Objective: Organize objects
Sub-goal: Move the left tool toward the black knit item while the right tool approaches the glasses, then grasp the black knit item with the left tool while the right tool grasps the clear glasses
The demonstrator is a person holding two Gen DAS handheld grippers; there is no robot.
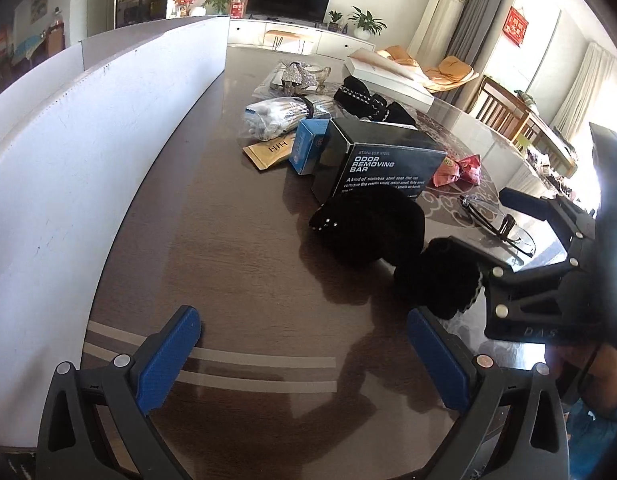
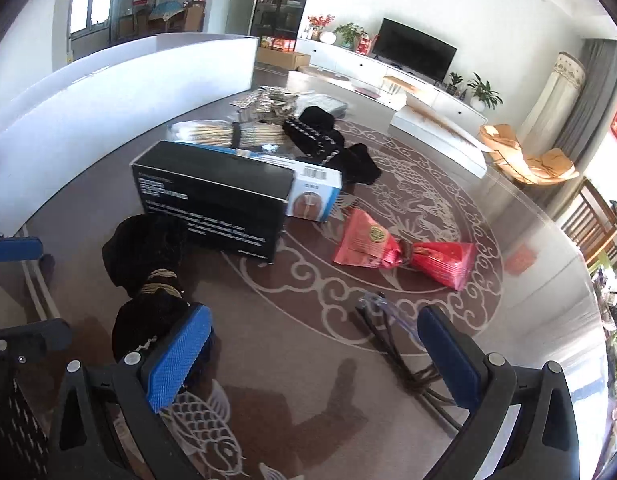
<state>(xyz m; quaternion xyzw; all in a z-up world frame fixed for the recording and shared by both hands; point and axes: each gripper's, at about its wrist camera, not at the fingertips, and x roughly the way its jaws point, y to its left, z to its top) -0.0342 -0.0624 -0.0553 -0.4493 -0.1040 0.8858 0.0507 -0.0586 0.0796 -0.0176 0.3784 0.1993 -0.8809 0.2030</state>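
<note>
Two grippers held above dark table (image 1: 236,264), both with jaws spread wide, nothing gripped. Left gripper (image 1: 304,354) positioned over bare table surface near white partition (image 1: 88,152). Right gripper (image 2: 316,356) positioned with glasses (image 2: 392,340) lying between its fingers; black velvet bow (image 2: 148,276) touched or overlapped by left finger pad (image 2: 180,356), contact not confirmed. Black box (image 2: 212,200) located just behind bow, blue box (image 2: 312,192) against its far side. Red pouch (image 2: 404,252) placed well right of black box.
</note>
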